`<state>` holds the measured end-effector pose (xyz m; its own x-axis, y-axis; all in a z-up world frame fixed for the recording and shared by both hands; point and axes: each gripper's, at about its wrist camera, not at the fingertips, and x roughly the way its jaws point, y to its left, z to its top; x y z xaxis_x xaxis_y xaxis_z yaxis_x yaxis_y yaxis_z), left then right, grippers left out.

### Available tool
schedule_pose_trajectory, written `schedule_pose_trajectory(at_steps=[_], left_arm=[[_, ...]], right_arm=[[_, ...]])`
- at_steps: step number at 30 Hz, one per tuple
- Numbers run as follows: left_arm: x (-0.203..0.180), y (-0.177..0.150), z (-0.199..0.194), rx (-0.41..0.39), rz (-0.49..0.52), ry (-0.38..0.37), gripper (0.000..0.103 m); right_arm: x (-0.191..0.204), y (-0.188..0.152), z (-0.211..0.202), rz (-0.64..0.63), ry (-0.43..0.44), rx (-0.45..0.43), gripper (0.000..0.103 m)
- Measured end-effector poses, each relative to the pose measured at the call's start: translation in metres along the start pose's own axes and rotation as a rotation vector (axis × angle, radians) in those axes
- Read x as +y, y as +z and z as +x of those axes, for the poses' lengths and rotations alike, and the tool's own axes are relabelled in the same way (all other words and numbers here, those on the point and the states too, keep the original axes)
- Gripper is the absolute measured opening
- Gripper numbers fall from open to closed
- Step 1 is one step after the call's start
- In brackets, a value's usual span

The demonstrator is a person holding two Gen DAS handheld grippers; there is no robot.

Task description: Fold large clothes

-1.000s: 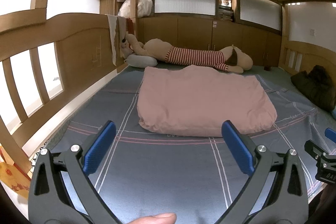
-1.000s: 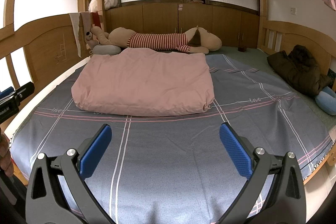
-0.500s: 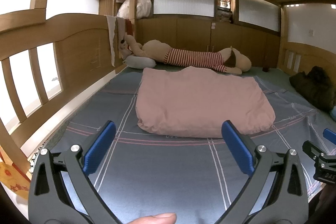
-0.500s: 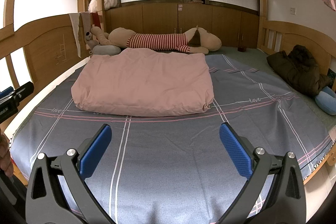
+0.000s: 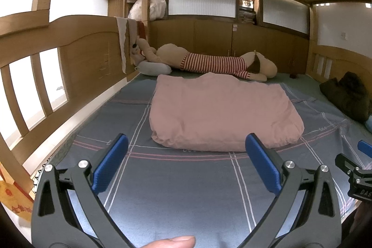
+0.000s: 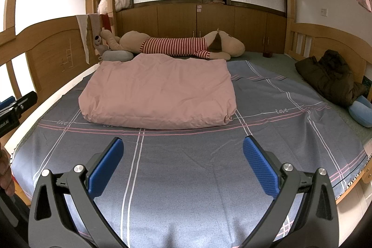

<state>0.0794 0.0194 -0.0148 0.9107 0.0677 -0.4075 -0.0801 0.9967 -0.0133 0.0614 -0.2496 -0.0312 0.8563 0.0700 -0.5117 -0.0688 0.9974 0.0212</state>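
Both grippers hang above the near end of the bed, each pointing along it toward the pink quilt (image 6: 160, 90), which lies folded into a thick rectangle on the grey checked sheet (image 6: 186, 166). The left gripper (image 5: 186, 166) is held level, its blue-padded jaws spread wide apart with nothing between them; a thumb tip (image 5: 172, 242) shows at the bottom edge of its view, behind the jaws. The right gripper (image 6: 183, 164) is likewise level, jaws wide apart and empty, well short of the quilt's near edge. The two tools sit side by side: the tip of the right one shows at the far right of the left view, and the left one shows at the far left of the right view. Beyond the quilt, against the wooden cabinets, lies a long stuffed dog (image 6: 176, 45) in a red striped shirt. To the right of the quilt, well apart from it by the bed rail, sits a crumpled dark jacket (image 6: 330, 78).
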Motion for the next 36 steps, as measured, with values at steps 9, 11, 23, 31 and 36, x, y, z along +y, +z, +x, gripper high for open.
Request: schedule_pose_trajectory(at_steps=[9, 11, 23, 31, 36], left_arm=[[-0.0004, -0.0012, -0.0001, 0.001, 0.003, -0.001, 0.101], [-0.0005, -0.0012, -0.0001, 0.002, 0.004, -0.002, 0.101], [-0.0016, -0.0024, 0.0006, 0.002, 0.009, -0.002, 0.101], [0.0006, -0.0055, 0.0015, 0.004, 0.01, -0.01, 0.101], [0.0, -0.0062, 0.0007, 0.003, 0.02, -0.004, 0.101]], right_arm=[[-0.0002, 0.0001, -0.0003, 0.0, 0.0, 0.0, 0.102], [0.0, 0.0001, -0.0007, 0.0, 0.0, -0.001, 0.102], [0.0002, -0.0001, -0.0005, 0.0, 0.0, -0.001, 0.102], [0.0001, 0.0003, -0.0007, -0.003, 0.0, 0.002, 0.102], [0.0001, 0.0004, -0.001, -0.004, 0.001, 0.003, 0.102]])
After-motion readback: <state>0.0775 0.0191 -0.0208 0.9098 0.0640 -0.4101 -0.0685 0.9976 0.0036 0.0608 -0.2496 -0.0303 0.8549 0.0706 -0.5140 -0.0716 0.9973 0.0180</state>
